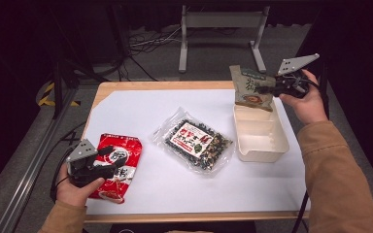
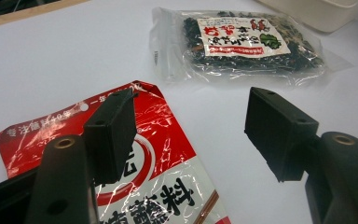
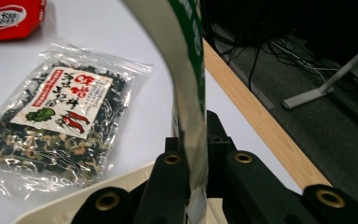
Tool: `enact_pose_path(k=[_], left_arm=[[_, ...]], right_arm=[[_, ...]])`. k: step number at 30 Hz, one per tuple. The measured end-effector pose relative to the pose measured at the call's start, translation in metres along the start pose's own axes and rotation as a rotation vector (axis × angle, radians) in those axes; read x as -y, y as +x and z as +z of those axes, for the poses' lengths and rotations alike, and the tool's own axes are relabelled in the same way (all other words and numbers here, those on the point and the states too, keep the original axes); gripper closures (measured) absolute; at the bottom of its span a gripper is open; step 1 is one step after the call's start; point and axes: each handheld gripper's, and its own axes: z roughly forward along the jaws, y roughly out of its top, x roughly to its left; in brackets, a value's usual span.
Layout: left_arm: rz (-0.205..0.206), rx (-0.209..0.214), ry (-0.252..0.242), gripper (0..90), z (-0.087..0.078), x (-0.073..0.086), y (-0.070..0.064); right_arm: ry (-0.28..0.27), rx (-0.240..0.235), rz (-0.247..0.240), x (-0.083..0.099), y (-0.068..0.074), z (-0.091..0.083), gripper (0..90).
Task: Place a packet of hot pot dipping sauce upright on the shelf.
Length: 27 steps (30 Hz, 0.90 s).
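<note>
Two grippers, right gripper (image 1: 270, 89) clamping green-labelled packet (image 1: 250, 87), left gripper (image 2: 191, 128) fingers spread above red packet (image 2: 121, 177).

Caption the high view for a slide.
Right gripper holds a green packet above the white tray; left gripper hovers open over a red packet.

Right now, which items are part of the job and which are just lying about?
In the job:
- green packet, clamped in the right gripper above the tub
- cream tub
- red packet, under the open left gripper

Lying about:
- clear seaweed bag, mid-table, untouched
- metal stand on the floor behind
</note>
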Motion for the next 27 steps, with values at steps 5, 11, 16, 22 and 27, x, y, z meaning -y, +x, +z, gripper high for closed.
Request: enact_pose_path(k=[5,11,16,22,27], left_arm=[[0.015,0.003,0.008,34.5,0.003,0.000,0.000],[0.016,-0.001,0.002,34.7,0.002,0.003,0.000],[0.019,-0.005,0.004,34.7,0.002,0.004,0.000],[0.012,-0.006,0.006,34.8,0.001,0.005,0.000],[0.017,-0.005,0.006,35.1,0.002,0.005,0.001]], right_arm=[[-0.013,0.002,0.010,0.006,-0.011,0.003,88.9],[-0.010,0.004,0.013,0.013,-0.021,0.010,88.8],[-0.011,0.002,0.028,0.020,-0.027,0.014,88.8],[-0.004,0.010,0.049,0.030,-0.035,0.021,88.8],[-0.005,0.024,0.050,0.036,-0.039,0.027,88.8]])
